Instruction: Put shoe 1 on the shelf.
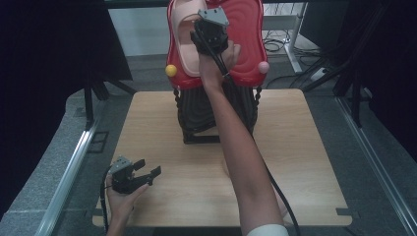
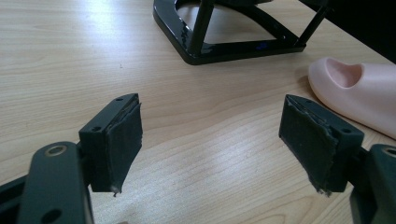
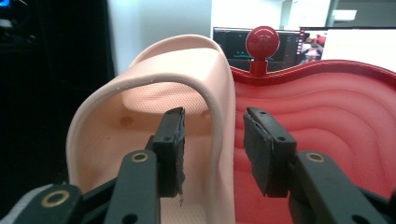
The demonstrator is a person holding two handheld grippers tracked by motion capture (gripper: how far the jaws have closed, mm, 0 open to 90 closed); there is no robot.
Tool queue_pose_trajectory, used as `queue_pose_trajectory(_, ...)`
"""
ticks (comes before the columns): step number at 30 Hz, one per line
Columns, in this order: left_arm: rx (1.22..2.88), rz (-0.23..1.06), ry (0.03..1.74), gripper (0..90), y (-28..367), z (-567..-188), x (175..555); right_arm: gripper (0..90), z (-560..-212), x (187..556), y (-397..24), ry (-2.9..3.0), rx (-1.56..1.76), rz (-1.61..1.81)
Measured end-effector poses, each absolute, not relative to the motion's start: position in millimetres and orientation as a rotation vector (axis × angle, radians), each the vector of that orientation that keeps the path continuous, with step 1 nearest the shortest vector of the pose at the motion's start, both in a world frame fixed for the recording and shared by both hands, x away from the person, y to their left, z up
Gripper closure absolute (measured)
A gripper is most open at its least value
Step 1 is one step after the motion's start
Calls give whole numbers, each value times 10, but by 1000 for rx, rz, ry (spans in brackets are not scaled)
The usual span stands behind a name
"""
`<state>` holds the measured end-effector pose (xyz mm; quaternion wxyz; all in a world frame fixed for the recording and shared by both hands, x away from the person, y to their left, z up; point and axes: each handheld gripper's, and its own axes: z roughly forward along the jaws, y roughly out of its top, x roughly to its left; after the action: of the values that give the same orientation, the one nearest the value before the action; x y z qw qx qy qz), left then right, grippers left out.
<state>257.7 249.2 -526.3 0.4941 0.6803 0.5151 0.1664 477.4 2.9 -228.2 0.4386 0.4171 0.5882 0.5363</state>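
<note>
A rack (image 1: 216, 118) stands on the table (image 1: 305, 162), toward its far edge and near the middle. On the rack's top tray (image 1: 246, 44), 1 slipper (image 1: 183, 44) lies at the left side. The right gripper (image 1: 209, 29) is above the tray, just right of that slipper; in the right gripper view the slipper's strap (image 3: 212, 121) stands between the 2 jaws. A 2nd slipper (image 2: 359, 93) lies on the table in front of the rack's base (image 2: 224, 49). The left gripper (image 1: 147, 172) sits low at the table's near-left, well apart from the rack.
</note>
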Motion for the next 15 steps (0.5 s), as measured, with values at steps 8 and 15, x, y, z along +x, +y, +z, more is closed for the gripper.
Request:
queue_pose_trajectory(8,1649,408,1251,215,2484,-5261,2578,565,-2317,4578,-160,1505,1022,1400)
queue_pose_trajectory(15,1645,414,1250,215,2475,-5243,2577,565,-2400,4371,-335,1556,998,1420)
